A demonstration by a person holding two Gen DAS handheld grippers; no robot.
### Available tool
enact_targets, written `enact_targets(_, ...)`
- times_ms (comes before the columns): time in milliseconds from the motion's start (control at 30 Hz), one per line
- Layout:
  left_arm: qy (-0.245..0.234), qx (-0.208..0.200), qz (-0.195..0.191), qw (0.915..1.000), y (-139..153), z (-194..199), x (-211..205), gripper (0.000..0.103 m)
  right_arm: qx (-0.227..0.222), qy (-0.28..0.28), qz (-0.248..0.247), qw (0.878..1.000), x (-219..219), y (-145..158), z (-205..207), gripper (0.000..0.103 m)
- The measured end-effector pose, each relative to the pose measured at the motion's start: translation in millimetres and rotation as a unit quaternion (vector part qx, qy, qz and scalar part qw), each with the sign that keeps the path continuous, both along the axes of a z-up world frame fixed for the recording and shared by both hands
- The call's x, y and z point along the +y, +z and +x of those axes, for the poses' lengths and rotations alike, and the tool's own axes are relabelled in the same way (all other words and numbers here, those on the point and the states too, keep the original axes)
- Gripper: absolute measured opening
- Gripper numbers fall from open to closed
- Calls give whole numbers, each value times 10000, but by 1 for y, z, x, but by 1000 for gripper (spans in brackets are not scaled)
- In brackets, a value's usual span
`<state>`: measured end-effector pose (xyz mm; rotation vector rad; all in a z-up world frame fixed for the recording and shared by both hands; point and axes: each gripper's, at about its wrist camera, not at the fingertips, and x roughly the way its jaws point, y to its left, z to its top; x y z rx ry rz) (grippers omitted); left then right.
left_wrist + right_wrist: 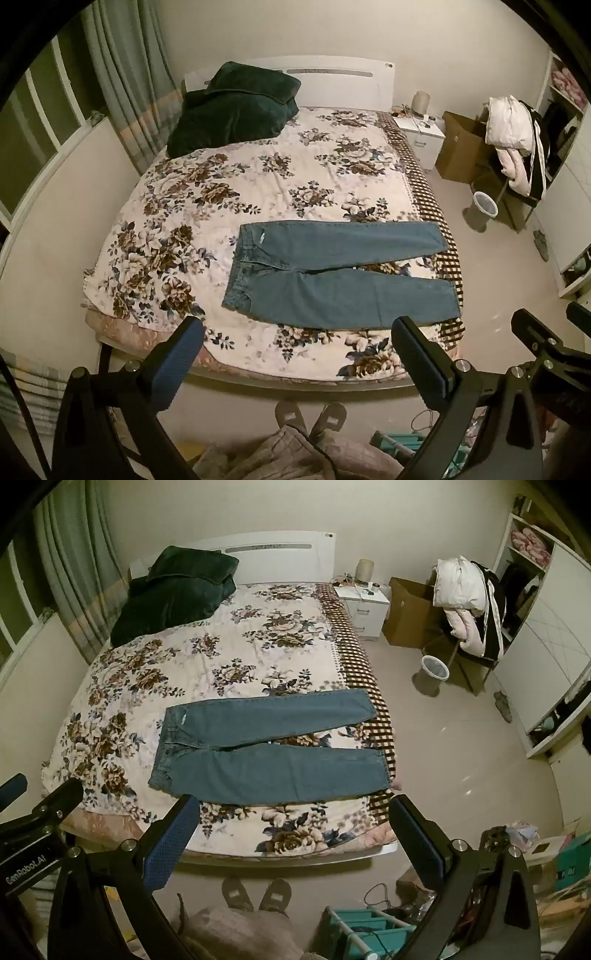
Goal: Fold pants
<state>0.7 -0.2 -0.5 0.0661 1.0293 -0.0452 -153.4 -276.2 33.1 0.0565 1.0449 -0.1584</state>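
A pair of blue jeans (332,273) lies flat on the floral bedspread (258,177) near the bed's foot, waistband to the left, both legs spread apart toward the right edge. It also shows in the right wrist view (266,749). My left gripper (295,332) is open and empty, held high above the bed's near edge. My right gripper (293,812) is open and empty too, beside the left one, whose body (33,812) shows at its left. Neither touches the jeans.
A dark green blanket (236,107) is piled at the headboard. A white nightstand (365,605), cardboard box (406,613), clothes-draped chair (465,602) and bin (432,672) stand right of the bed. My feet (255,893) and a teal rack (365,930) are below.
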Motion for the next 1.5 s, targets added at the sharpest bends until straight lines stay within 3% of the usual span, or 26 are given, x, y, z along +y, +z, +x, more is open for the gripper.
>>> enact_targets(167,-23,12,-100,9999,-1,3,3,103,132,-40,-194,9997,5,-3,4,103)
enact_targets(1500,-30,-212,-134,9997,18,3,-18,103,-8,-82,1,10000,-10,9,-3,103)
